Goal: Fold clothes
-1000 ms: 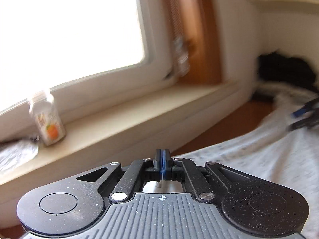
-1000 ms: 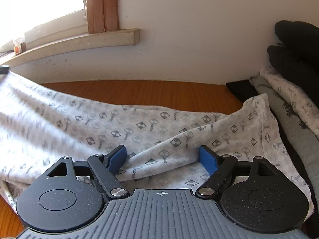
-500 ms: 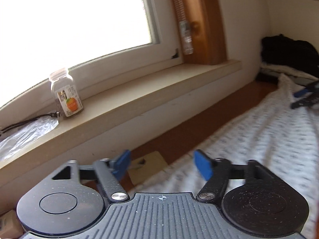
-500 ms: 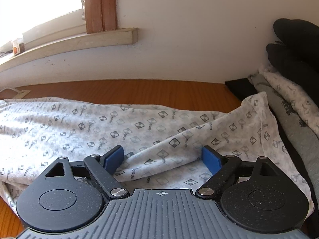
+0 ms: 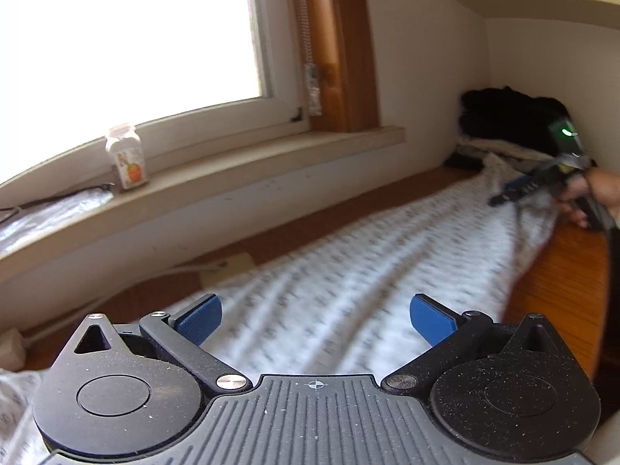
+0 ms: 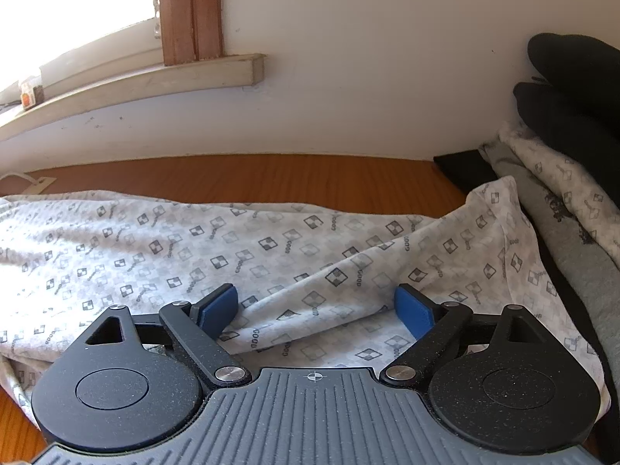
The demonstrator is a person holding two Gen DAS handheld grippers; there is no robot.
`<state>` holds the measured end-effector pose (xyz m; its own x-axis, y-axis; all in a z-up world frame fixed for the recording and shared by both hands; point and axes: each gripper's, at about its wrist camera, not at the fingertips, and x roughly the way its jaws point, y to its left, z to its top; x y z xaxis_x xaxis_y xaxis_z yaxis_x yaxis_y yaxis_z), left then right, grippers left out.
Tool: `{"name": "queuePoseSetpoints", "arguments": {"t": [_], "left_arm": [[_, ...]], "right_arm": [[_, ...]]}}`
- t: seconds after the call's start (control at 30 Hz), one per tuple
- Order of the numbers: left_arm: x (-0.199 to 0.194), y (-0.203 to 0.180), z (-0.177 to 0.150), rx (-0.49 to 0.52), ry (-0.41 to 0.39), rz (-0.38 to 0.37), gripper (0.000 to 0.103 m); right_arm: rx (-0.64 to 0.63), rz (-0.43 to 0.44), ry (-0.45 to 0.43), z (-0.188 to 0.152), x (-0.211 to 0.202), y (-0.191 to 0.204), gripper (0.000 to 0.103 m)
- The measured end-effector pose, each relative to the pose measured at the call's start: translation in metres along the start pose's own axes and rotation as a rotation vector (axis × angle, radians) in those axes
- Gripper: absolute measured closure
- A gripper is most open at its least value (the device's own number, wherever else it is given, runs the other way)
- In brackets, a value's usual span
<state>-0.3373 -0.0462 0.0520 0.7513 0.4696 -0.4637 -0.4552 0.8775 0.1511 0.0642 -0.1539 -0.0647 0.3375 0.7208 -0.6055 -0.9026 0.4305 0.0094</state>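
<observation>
A white garment (image 5: 368, 271) printed with small grey squares lies stretched along the wooden table (image 5: 562, 283). My left gripper (image 5: 314, 319) hovers over its near end. The jaws are opening wide and the blue pads (image 5: 197, 317) touch nothing. At the garment's other end (image 6: 193, 240), my right gripper (image 6: 314, 310) also has its jaws opening. A raised fold of the cloth lies between its pads (image 6: 217, 310) without being pressed. The left wrist view shows the right gripper (image 5: 515, 190) at the far right, held by a hand (image 5: 596, 190).
A pile of black, grey and patterned clothes (image 6: 573, 135) sits against the wall at the table's right end. The window sill (image 5: 232, 178) carries a small bottle (image 5: 128, 159) and a plastic bag (image 5: 46, 213). A beige socket block (image 5: 226, 267) lies by the wall. A bookshelf (image 5: 542, 0) hangs above.
My left gripper went from shut to wide open and swung towards the garment. The garment's left end, lifted before, now lies flat on the table. The right jaws widened slightly.
</observation>
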Motion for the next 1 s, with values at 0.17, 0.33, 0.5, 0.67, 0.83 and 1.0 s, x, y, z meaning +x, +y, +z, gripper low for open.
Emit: {"name": "queuePoseSetpoints", "arguments": {"t": [0.17, 0.33, 0.5, 0.67, 0.83, 1.0], "left_arm": [[-0.009, -0.035, -0.013, 0.072, 0.001, 0.035, 0.006], [-0.020, -0.056, -0.022, 0.080, -0.011, 0.014, 0.085], [-0.027, -0.069, -0.026, 0.115, -0.009, 0.005, 0.086], [-0.026, -0.084, -0.034, 0.170, 0.021, -0.012, 0.078], [-0.023, -0.092, -0.039, 0.186, 0.033, -0.021, 0.079], [-0.019, -0.096, -0.039, 0.210, 0.044, -0.004, 0.078]], "right_arm": [[0.005, -0.004, 0.001, 0.000, 0.000, 0.000, 0.015], [0.011, -0.015, 0.002, 0.000, -0.002, 0.000, 0.012], [-0.031, -0.043, -0.016, -0.006, -0.012, 0.010, 0.010], [-0.085, -0.007, -0.088, -0.016, -0.041, 0.043, 0.010], [-0.142, 0.114, -0.128, -0.020, -0.068, 0.090, 0.009], [-0.170, 0.161, -0.162, -0.037, -0.084, 0.133, 0.009]]}}
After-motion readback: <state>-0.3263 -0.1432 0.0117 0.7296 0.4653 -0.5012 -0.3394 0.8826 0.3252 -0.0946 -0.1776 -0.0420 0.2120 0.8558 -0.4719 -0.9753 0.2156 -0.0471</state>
